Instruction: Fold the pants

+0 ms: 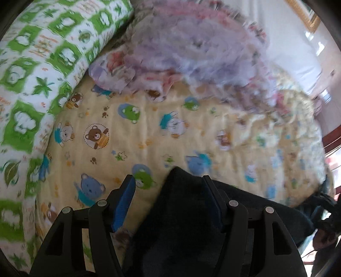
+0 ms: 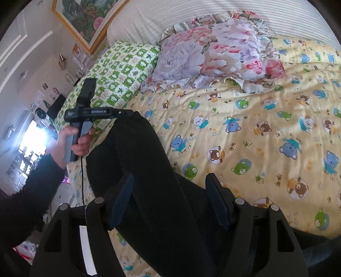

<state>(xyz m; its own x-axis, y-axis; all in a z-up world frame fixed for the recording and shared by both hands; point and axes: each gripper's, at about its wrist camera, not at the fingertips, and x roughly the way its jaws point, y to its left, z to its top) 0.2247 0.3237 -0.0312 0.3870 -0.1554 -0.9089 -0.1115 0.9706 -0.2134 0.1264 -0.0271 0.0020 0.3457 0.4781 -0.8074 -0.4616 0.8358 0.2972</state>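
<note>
Black pants (image 2: 149,162) lie on a yellow bear-print bedspread (image 2: 255,132). In the right wrist view one end of the pants runs up to my left gripper (image 2: 125,112), held by a hand at the left; whether its tips pinch the cloth is unclear. My right gripper (image 2: 170,185) is open, its jaws wide apart over the pants. In the left wrist view my left gripper (image 1: 169,184) shows its jaws wide apart, with a corner of the pants (image 1: 181,202) between them, against the right finger.
A green checked pillow (image 2: 121,72) and a floral pillow (image 2: 213,53) lie at the head of the bed, against a striped headboard (image 2: 213,15). The bed's left edge is by my left hand. The left wrist view is motion-blurred.
</note>
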